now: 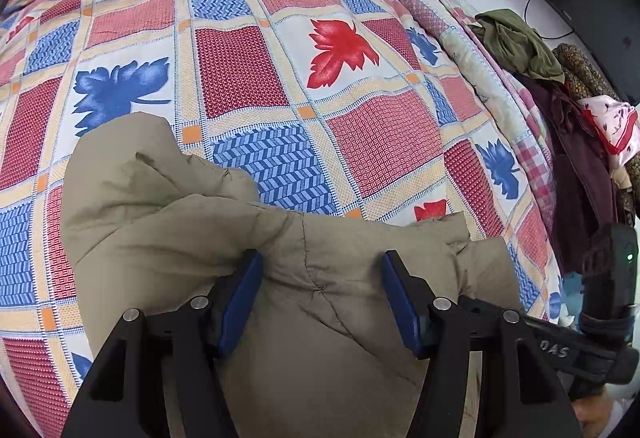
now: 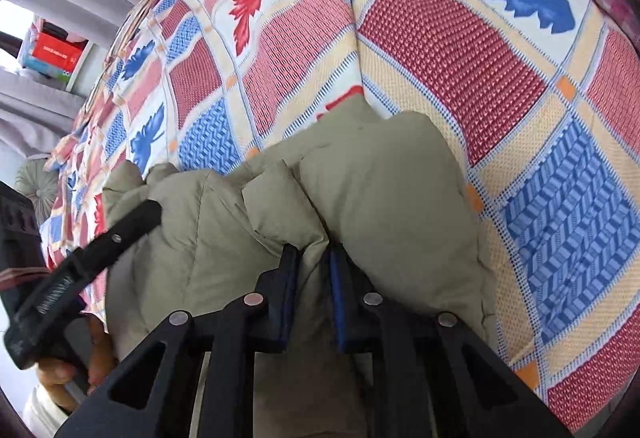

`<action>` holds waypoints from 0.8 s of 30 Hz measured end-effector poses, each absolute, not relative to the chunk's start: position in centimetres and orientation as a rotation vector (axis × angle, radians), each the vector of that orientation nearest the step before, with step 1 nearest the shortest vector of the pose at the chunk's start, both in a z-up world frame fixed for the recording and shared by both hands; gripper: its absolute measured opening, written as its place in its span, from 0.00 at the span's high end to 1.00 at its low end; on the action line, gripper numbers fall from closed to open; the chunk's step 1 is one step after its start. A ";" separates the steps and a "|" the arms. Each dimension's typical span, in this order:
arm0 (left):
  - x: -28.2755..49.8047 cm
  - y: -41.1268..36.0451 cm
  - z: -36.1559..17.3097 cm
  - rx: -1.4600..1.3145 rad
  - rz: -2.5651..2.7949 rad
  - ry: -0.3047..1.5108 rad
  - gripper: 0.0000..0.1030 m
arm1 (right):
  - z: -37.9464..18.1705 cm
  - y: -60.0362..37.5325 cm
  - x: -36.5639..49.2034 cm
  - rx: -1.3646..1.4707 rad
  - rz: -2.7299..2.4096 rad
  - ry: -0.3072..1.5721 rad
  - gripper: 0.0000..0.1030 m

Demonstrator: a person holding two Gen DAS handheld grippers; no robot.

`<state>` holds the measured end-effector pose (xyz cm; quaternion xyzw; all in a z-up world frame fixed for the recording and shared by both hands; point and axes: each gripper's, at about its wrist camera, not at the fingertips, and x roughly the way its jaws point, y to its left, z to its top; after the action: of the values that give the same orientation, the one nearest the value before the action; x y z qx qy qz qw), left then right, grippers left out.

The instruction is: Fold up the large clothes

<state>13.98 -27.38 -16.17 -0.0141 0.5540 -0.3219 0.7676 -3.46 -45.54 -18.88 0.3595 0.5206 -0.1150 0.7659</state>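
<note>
Khaki padded coat (image 1: 192,222) lies bunched on the bed (image 1: 248,70), at its near edge. Left gripper (image 1: 322,302) stands spread wide over the fabric, grasping nothing. Right gripper (image 2: 314,296) is clenched on a puffy fold of the coat. The step in hand appears to be spreading the coat flat. For a clean result, the left gripper should pinch an opposite edge, both pulling outward evenly; thick padding may slip from a shallow grip.

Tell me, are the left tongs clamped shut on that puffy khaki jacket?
No, the left tongs stand wide open, blue pads apart, with the puffy khaki quilted jacket lying loose between them.
</note>
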 end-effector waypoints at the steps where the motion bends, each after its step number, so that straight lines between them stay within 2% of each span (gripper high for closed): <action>1: 13.9 -27.3 -16.0 -0.028 -0.697 1.205 0.40 | -19.1 -45.6 -3.4 0.790 -0.249 1.129 0.85; 11: 11.9 -20.5 -11.9 -0.027 -0.604 1.212 0.40 | -17.3 -45.1 -4.5 0.778 -0.220 1.139 0.80; 18: 9.6 -16.1 -12.1 -0.016 -0.545 1.291 0.40 | -15.1 -44.2 -6.0 0.754 -0.222 1.138 0.79; 21: 8.9 -15.1 -12.2 -0.023 -0.522 1.305 0.40 | -14.2 -44.1 -6.6 0.732 -0.232 1.144 0.69; 24: 8.5 -14.4 -12.3 -0.038 -0.498 1.311 0.40 | -13.1 -43.8 -7.2 0.704 -0.236 1.142 0.67</action>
<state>8.52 -14.35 -12.27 -0.0173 0.6030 -0.2289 0.7640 -7.22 -43.83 -13.12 0.3253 0.5277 -0.1092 0.7771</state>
